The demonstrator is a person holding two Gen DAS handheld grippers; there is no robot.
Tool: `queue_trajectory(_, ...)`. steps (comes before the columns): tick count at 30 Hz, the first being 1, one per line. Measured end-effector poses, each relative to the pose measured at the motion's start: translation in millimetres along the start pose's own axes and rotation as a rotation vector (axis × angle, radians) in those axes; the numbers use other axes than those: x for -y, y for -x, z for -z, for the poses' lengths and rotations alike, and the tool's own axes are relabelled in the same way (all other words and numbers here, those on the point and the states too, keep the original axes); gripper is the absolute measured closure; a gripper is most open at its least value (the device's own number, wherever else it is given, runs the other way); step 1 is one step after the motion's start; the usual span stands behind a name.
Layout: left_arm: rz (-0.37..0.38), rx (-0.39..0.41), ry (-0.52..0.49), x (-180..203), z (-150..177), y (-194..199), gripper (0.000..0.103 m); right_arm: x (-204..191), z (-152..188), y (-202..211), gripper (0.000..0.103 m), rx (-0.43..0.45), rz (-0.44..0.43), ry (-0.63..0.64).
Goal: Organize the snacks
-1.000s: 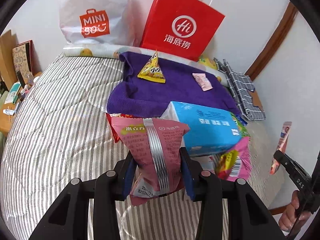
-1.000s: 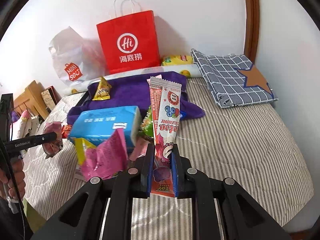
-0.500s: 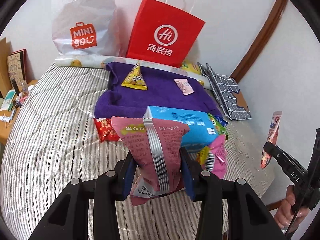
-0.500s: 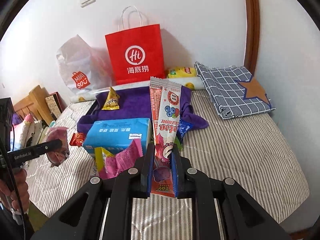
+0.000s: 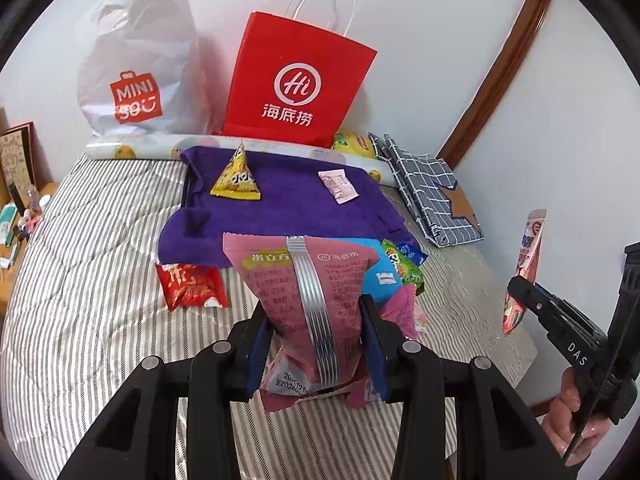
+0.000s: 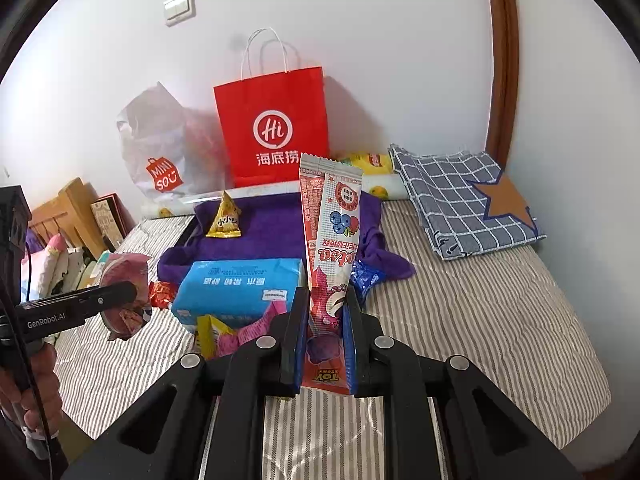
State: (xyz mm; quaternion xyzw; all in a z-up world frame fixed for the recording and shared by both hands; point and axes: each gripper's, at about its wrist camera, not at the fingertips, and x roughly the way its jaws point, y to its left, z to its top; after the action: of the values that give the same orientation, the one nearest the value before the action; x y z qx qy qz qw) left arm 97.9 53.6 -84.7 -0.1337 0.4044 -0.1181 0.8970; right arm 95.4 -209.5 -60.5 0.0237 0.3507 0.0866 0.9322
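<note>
Nearest the left wrist camera, the left claw [image 5: 316, 344] is clamped on a pink snack bag [image 5: 308, 292], its blue pads pressing both sides of the bag, which stands upright between them with a silver seam down its middle. Nearest the right wrist camera, the right claw [image 6: 324, 340] is closed tight on a long, thin candy stick packet [image 6: 332, 240], held upright by its lower end above the striped bed [image 6: 480, 320]. Each claw shows at the edge of the other's view, with a hand [image 5: 576, 412] gripping the handle. Just beyond the claws, lying on the bed, sit a blue tissue pack [image 6: 240, 288], a crumpled pink wrapper [image 6: 248, 332] with a yellow one beside it, a small red packet [image 5: 190, 286] to the left, and green and blue wrappers [image 5: 404, 260] to the right of the tissue pack. Farther back lies a purple towel [image 5: 288, 204] carrying a yellow triangular snack [image 5: 236, 178] and a small pink sachet [image 5: 338, 186], well apart from each other. To the right of the towel lies a folded blue checked cloth [image 6: 460, 200] with a brown star. At the far edge, against the wall, stand a red paper bag [image 5: 296, 88] and a white plastic shopping bag [image 5: 136, 72], side by side.
</note>
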Motion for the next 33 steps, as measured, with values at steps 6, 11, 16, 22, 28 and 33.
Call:
queue_trajectory(6, 0.007, 0.009, -0.010, 4.6, -6.8, -2.0, 0.063, -3.0, -7.4, -1.7, 0.087, 0.014, -0.009, -0.001)
queue_trajectory(11, 0.004, 0.014, -0.017, 8.0, -14.8, -4.0, 0.063, -4.1, -13.6, -4.3, 0.087, 0.023, -0.017, -0.001)
queue_trajectory(16, 0.001, 0.020, -0.023, 9.9, -21.9, -5.7, 0.063, -5.6, -19.3, -9.0, 0.087, 0.025, -0.018, 0.004)
queue_trajectory(22, -0.001, 0.033, -0.033, 11.4, -30.7, -6.2, 0.063, -7.0, -26.2, -15.8, 0.087, 0.026, -0.023, 0.002)
queue_trajectory(28, -0.006, 0.044, -0.039, 12.3, -39.2, -9.2, 0.063, -11.3, -37.5, -22.5, 0.087, 0.035, -0.028, 0.015)
queue_trajectory(33, -0.012, 0.051, -0.041, 9.8, -47.1, -13.8, 0.063, -16.7, -47.6, -30.6, 0.087, 0.041, -0.038, 0.026)
